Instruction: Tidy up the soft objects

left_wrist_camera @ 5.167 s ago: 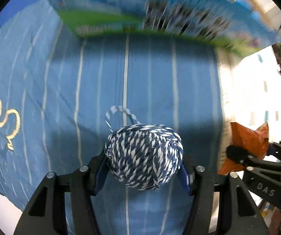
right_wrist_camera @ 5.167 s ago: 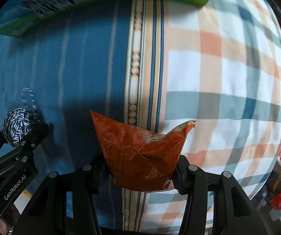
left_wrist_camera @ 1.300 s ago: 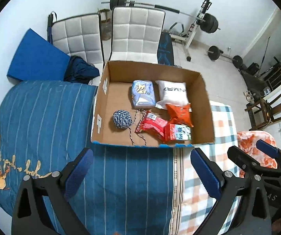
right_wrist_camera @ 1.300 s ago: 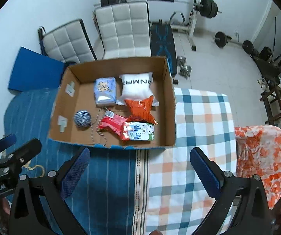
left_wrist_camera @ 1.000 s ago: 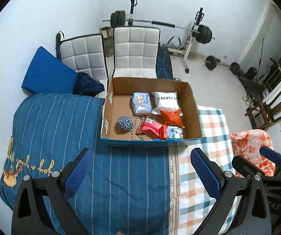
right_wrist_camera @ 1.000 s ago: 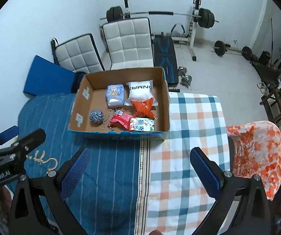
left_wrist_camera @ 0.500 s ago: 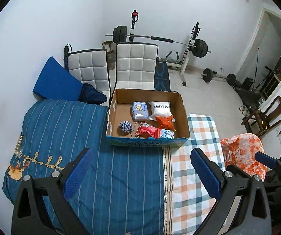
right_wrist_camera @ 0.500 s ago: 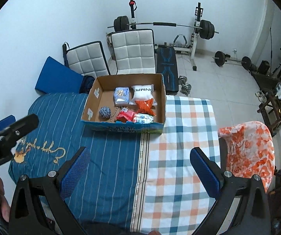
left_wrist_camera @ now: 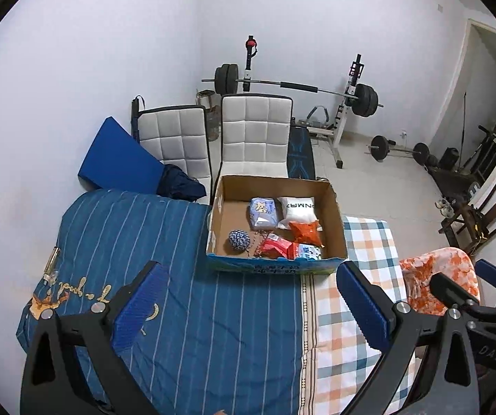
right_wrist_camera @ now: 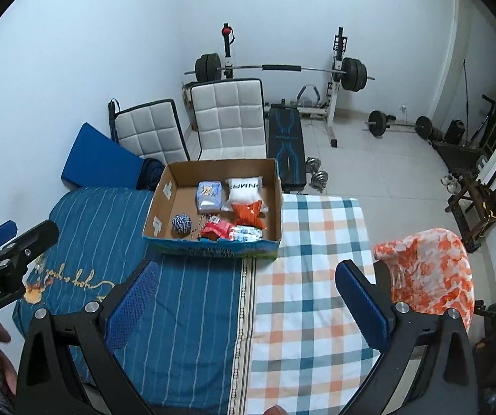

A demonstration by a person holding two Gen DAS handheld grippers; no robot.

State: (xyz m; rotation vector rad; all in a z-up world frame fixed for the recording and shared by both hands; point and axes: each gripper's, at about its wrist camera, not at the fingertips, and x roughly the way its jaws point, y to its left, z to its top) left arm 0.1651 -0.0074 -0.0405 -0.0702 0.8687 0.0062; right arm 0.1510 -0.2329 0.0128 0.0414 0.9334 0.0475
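A cardboard box [left_wrist_camera: 337, 228] [right_wrist_camera: 158, 200] stands at the far end of the bed. Inside lie a blue-and-white yarn ball [left_wrist_camera: 239, 239] [right_wrist_camera: 181, 223], an orange snack bag [left_wrist_camera: 305, 232] [right_wrist_camera: 248, 215], a white pillow pack [left_wrist_camera: 298, 209] [right_wrist_camera: 244, 188], a light blue pack [left_wrist_camera: 262, 211] [right_wrist_camera: 208, 196] and a red packet [left_wrist_camera: 275, 246] [right_wrist_camera: 215, 230]. My left gripper [left_wrist_camera: 251, 307] is open and empty, high above the blue striped cover. My right gripper [right_wrist_camera: 246, 306] is open and empty, high above the bed.
The bed has a blue striped cover [left_wrist_camera: 144, 242] on the left and a checked sheet [right_wrist_camera: 317, 259] on the right. An orange floral cloth [right_wrist_camera: 427, 269] hangs at the right edge. White chairs [left_wrist_camera: 254, 131], a blue mat [left_wrist_camera: 116, 159] and a barbell rack [left_wrist_camera: 296, 84] stand behind.
Both grippers have pulled up and back from the box, so the whole room shows. Earlier they held the yarn ball and orange bag; both now lie in the box.
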